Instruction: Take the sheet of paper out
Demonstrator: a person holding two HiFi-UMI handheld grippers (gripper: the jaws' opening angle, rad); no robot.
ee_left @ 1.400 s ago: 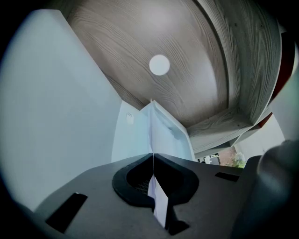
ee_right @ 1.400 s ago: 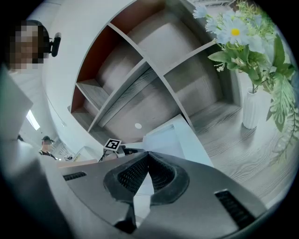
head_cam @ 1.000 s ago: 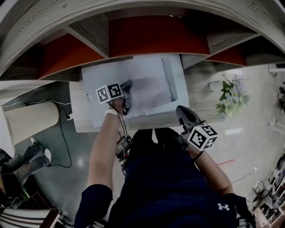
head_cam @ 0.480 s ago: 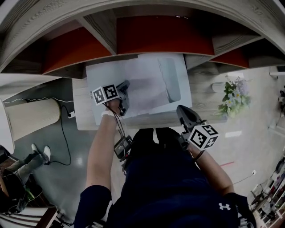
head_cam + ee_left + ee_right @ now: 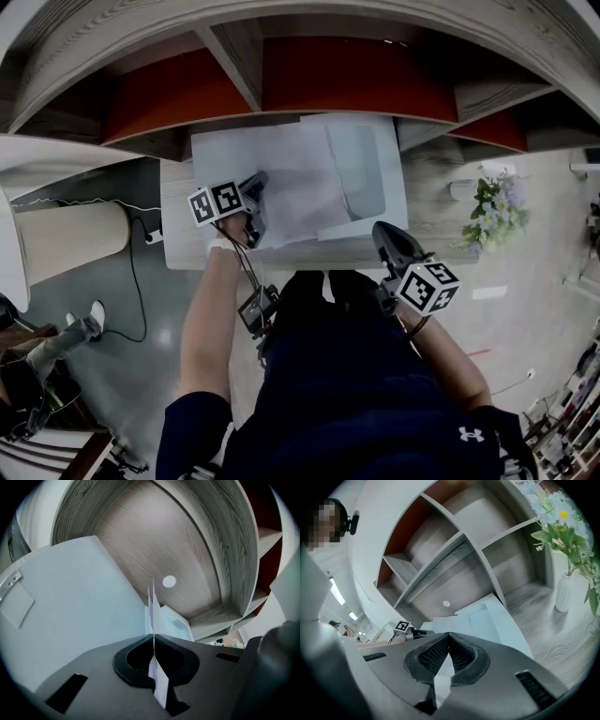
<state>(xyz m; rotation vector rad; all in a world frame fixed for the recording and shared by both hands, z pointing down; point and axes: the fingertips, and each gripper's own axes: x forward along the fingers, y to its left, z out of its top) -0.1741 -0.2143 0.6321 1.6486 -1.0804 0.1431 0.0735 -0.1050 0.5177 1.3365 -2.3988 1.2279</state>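
the left gripper (image 5: 261, 187) is clamped tight on the near-left edge of the paper (image 5: 302, 183), which lies spread over the white box (image 5: 375, 155) on the table (image 5: 180, 239) below the shelves. the right gripper (image 5: 382, 234) hangs apart by the table's near edge, jaws together with nothing between them.

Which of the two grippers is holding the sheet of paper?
The left gripper: its jaws are closed on the edge of the sheet of paper. The right gripper is also closed, but with nothing between its jaws.
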